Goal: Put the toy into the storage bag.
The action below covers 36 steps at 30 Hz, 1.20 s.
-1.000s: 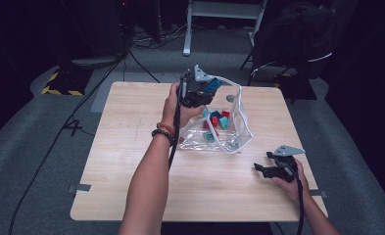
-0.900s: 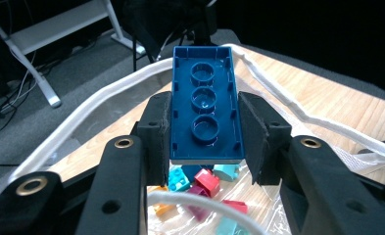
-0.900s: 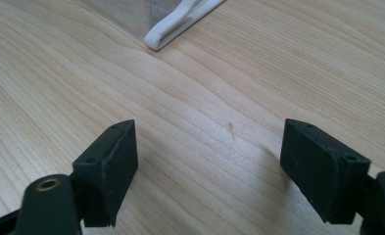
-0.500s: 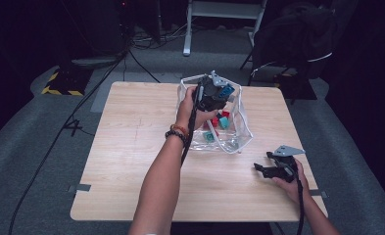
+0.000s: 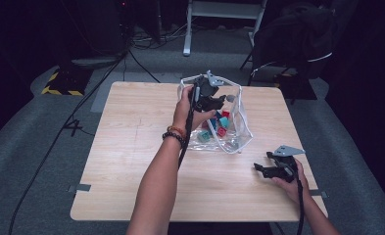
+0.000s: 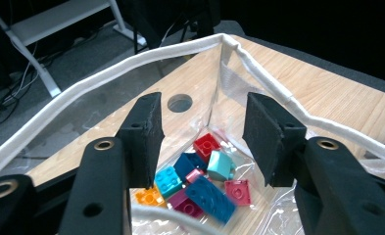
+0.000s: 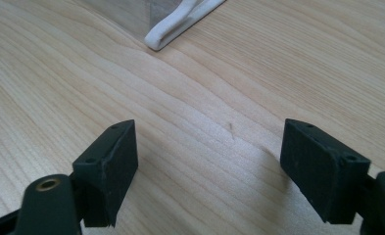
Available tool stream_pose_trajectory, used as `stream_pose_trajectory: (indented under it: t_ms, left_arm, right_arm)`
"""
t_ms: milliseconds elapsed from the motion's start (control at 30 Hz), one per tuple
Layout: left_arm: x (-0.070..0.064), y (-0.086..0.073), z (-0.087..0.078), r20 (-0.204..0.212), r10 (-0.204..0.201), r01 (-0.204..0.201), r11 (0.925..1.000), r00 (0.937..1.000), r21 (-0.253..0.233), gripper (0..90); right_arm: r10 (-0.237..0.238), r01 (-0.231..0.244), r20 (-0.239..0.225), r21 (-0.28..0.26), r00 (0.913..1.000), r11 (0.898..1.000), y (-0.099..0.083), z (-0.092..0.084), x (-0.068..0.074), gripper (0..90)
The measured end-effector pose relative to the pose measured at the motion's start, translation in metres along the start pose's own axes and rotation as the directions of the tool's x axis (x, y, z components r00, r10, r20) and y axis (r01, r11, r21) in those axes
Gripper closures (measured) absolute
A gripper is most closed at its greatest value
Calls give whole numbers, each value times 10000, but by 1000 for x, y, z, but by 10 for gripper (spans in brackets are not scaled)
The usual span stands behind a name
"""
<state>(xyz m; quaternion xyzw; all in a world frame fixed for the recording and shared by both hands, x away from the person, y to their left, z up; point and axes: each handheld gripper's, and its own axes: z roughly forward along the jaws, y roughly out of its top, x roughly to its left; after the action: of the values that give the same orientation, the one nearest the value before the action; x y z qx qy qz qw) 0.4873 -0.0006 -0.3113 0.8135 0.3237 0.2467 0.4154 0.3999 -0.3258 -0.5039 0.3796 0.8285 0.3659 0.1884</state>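
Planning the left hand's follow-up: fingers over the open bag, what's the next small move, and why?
Probably lower the left gripper into the clear bag toward the red brick. Its fingers have just been opening, nothing sits between them, and the bricks lie loose below the bag's white rim.

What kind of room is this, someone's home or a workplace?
Probably a lab or studio set up for recording, not a home. A bare wooden table stands on grey carpet, cables trail across the floor, yellow-black hazard tape marks one spot, and the surroundings are kept dark.
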Motion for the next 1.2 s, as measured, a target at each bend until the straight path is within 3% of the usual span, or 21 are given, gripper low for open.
stream_pose_trajectory:
  t_ms: [367,667,1000,1200]
  left_arm:
    - [21,-13,-21,-778,-268,268,9996,9966,-10,414]
    - [34,-26,-36,-1122,-424,436,9990,9928,78,353]
    - [52,-44,-54,-1606,-844,855,9963,9834,3,299]
    - [61,-56,-61,-1829,-855,917,9955,9794,256,267]
  right_arm:
    - [3,-3,-10,7,10000,10000,0,0,0,226]
    - [14,-14,-25,14,10000,10000,0,0,0,226]
    - [11,-11,-20,11,10000,10000,0,0,0,226]
    - [56,-56,-67,31,10000,10000,0,0,-1,226]
